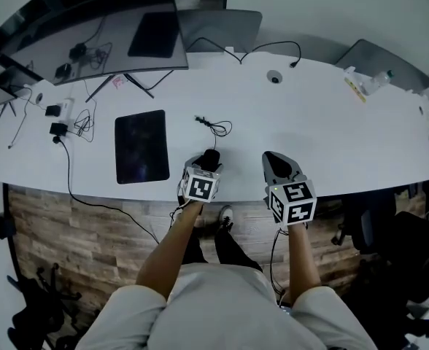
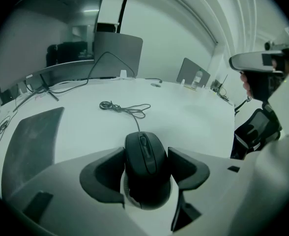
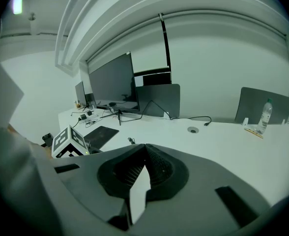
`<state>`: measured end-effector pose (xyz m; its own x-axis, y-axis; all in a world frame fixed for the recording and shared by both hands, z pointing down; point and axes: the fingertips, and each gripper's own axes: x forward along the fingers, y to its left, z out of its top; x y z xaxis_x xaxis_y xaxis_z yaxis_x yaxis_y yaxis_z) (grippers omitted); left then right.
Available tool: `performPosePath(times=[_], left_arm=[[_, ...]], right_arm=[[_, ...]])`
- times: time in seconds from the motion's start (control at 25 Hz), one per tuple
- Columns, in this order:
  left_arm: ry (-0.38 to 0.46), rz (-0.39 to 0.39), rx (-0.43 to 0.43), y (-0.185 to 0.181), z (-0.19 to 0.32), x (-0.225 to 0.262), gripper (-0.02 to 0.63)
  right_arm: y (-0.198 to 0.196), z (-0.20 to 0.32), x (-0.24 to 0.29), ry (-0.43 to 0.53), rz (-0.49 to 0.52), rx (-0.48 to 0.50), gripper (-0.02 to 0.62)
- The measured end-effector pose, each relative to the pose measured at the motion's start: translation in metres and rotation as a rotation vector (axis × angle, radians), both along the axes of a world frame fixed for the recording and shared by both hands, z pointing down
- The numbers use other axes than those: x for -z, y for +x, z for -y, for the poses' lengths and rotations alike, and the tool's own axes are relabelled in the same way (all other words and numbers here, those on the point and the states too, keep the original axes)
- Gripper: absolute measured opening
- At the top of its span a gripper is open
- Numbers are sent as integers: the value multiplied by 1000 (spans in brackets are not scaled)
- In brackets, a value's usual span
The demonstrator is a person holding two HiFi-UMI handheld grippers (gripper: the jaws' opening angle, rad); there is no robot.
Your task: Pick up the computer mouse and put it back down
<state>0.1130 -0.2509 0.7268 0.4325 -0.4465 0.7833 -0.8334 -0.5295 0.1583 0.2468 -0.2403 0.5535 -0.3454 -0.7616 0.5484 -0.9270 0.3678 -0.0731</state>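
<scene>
A black wired computer mouse (image 2: 145, 159) rests on the white table (image 1: 331, 137) near its front edge, its cable (image 2: 125, 107) running away in a loose coil. My left gripper (image 2: 146, 154) points down at it, one jaw on each side, and the pads seem to touch both flanks. In the head view the mouse (image 1: 211, 157) shows just beyond the left gripper (image 1: 207, 165). To its right, my right gripper (image 1: 276, 165) hovers over the table edge. Its jaws are shut (image 3: 144, 149) with nothing between them.
A dark rectangular pad (image 1: 141, 146) lies left of the mouse. Behind it stand a large monitor (image 1: 105, 35) and a grey screen (image 1: 222, 28). Chargers and cables (image 1: 61, 119) crowd the far left. A bottle (image 1: 375, 83) lies at the back right, with a cable grommet (image 1: 274, 76) at mid-back.
</scene>
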Motion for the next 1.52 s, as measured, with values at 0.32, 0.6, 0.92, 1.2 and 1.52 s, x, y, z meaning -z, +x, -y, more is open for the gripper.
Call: performPosePath(times=[0.32,0.6,0.92,1.2,1.52], left_arm=[[145,-150,-20,-21,18,68,282],[235,-194,64,-80,34,124,281],[297,-190,123,-160,49,154,279],[374,-159,204,-235,73,172,279],[341,-127,255,-286,102,146,279]], right_arm=[[-25,14,23,47,5,44,15],[-75,21,42,76,18,101,14],[-143,26,57,100,21,167,15],[-187,33,54,96,19,178,14],[-215,40,41,64,4,183,15]])
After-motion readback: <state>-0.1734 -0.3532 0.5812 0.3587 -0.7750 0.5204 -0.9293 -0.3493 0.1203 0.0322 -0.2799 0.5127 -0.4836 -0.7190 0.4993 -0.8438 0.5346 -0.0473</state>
